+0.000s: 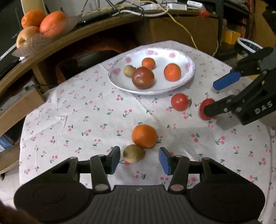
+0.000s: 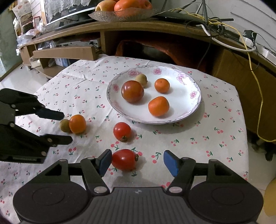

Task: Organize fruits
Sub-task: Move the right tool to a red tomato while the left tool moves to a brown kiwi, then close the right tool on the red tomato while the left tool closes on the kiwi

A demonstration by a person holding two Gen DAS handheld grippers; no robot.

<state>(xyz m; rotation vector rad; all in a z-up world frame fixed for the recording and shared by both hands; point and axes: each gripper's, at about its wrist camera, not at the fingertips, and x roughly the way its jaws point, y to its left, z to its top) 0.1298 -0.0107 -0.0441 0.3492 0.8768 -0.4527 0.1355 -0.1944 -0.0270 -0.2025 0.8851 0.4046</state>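
Note:
A small brown fruit (image 1: 134,153) lies on the cherry-print cloth between the pads of my left gripper (image 1: 139,159), which is open and touches nothing. An orange (image 1: 144,136) rests against that fruit. My right gripper (image 2: 138,162) is open around a red tomato (image 2: 124,159); its left pad is close beside the tomato and its right pad stands well clear. A second tomato (image 2: 121,131) lies further ahead. The flowered plate (image 2: 155,121) holds a large dark tomato, two oranges and a brown fruit.
A glass bowl (image 2: 120,15) with oranges and an apple stands on the wooden shelf behind the table. Cables (image 2: 253,72) hang at the back right. A cardboard box (image 1: 19,106) sits on the floor at the left. The cloth (image 1: 77,106) drops off at the table's edges.

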